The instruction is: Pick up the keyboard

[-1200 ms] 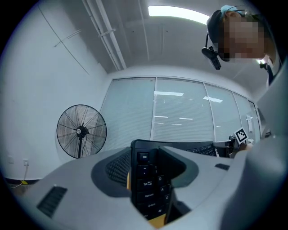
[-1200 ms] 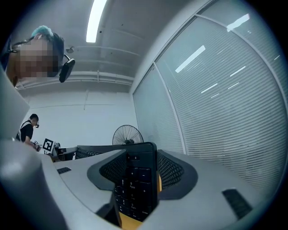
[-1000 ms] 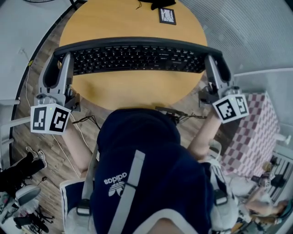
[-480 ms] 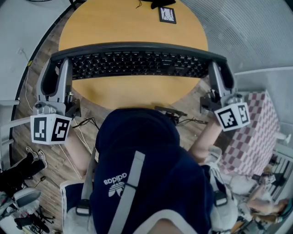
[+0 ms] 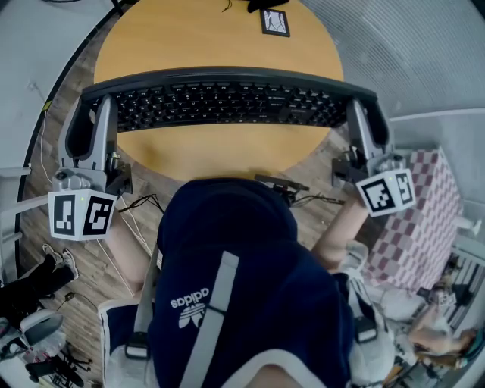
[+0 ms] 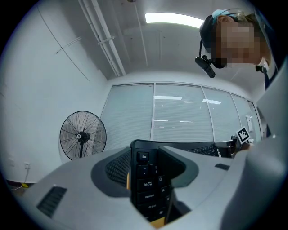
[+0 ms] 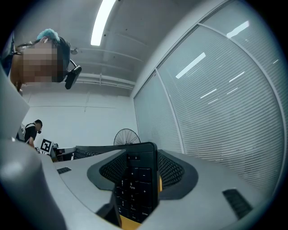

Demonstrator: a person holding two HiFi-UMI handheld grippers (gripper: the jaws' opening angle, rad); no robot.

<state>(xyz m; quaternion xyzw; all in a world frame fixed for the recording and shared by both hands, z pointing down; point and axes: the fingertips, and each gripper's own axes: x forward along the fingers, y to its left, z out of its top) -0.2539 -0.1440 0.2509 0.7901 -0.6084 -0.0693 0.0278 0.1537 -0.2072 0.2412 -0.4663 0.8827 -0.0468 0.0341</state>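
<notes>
A long black keyboard (image 5: 227,102) hangs lifted above the round wooden table (image 5: 212,42), held level by both ends. My left gripper (image 5: 89,114) is shut on its left end; in the left gripper view the keyboard (image 6: 147,186) with its Esc key sits clamped between the grey jaws. My right gripper (image 5: 364,112) is shut on the right end, and the right gripper view has the keyboard (image 7: 137,182) number pad pinched between the jaws. Both gripper views look up at walls and ceiling.
A small framed card (image 5: 276,23) and a dark cable lie at the table's far side. A standing fan (image 6: 83,135) is by the glass wall. A checked cloth (image 5: 420,227) lies at the right. Cables trail over the wooden floor by the person's legs.
The keyboard has risen a little higher off the table with both grippers still clamped on its ends; it looks slightly larger and wider in the head view.
</notes>
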